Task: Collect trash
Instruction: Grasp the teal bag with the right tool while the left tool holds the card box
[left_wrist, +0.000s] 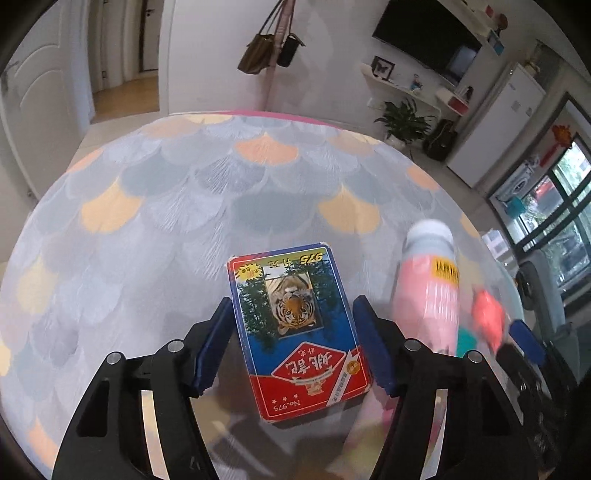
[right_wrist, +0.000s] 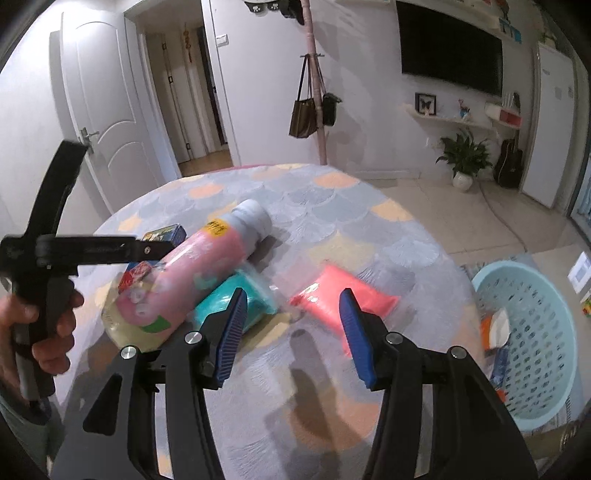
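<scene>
The left gripper (left_wrist: 293, 328), jaws spread, straddles a flat glossy card box (left_wrist: 295, 325). The right gripper (right_wrist: 293, 325), also agape, hovers before a soft coral packet (right_wrist: 343, 299) and teal packet (right_wrist: 236, 302).

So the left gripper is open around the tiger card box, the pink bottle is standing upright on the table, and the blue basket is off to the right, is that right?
Not quite: the pink bottle lies on its side, as the right wrist view shows. The rest holds: the left gripper is open around the tiger card box, and the blue basket is off to the right of the table.
</scene>
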